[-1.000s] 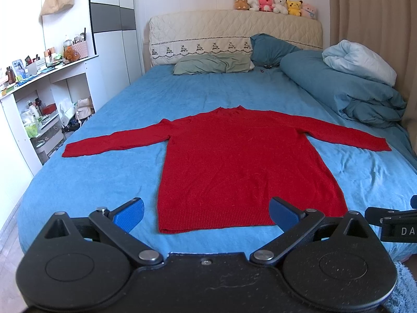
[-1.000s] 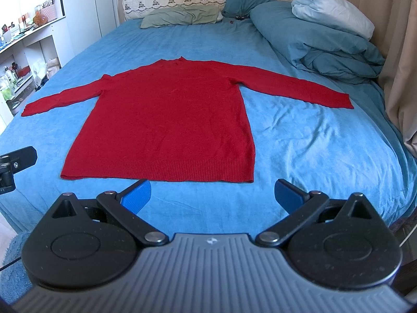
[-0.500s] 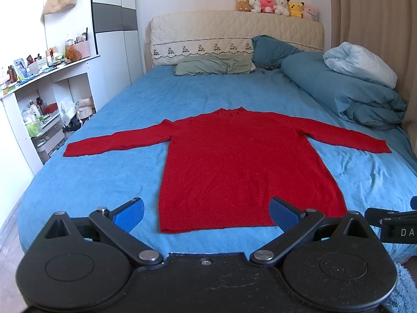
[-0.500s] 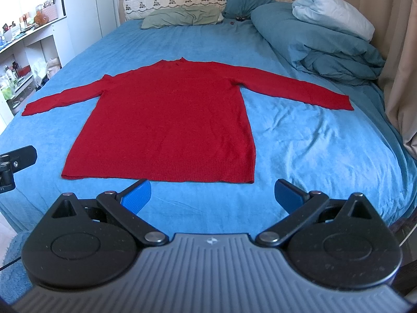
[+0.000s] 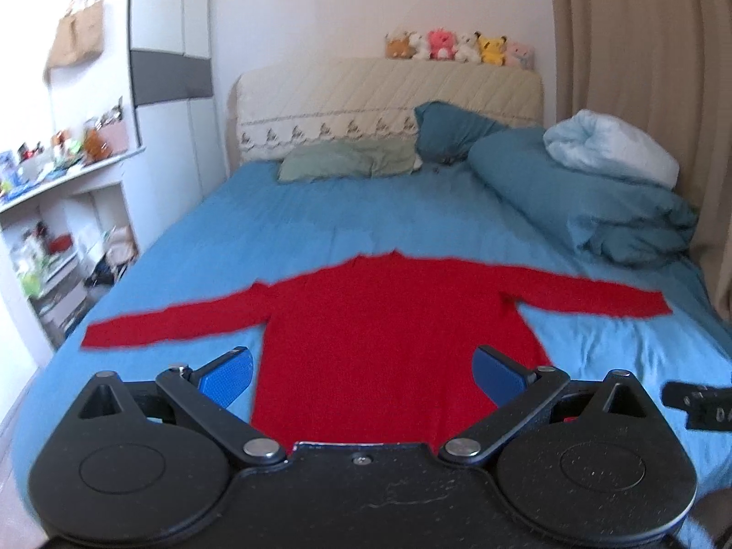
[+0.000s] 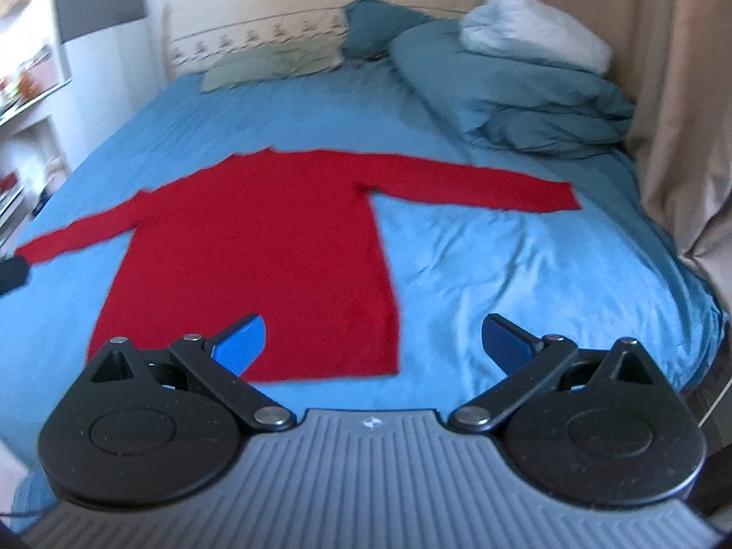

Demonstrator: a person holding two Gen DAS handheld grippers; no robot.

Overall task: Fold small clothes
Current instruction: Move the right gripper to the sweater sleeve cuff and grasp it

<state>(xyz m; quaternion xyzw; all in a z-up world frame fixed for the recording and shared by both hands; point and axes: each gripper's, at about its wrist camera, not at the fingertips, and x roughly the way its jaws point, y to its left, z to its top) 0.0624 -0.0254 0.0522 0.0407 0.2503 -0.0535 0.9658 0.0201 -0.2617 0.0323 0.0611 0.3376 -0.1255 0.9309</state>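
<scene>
Hovering both hand-held grippers, left [image 5: 361, 368] and right [image 6: 373, 343], wide open and empty at 6 o'clock of the red knit long-sleeved sweater [image 6: 256, 256], spread flat on the blue-sheeted bed [image 6: 480, 265], ready for folding I reckon.

The left hand-held gripper [image 5: 361, 370] hides the blurred sweater's [image 5: 389, 334] hem.

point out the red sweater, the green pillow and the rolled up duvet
red sweater [image 5: 393, 334]: left wrist view, middle of the chest panel
green pillow [image 5: 347, 162]: left wrist view, centre of its top face
rolled up duvet [image 6: 517, 91]: right wrist view, dark blue bulk below the pale end
</scene>
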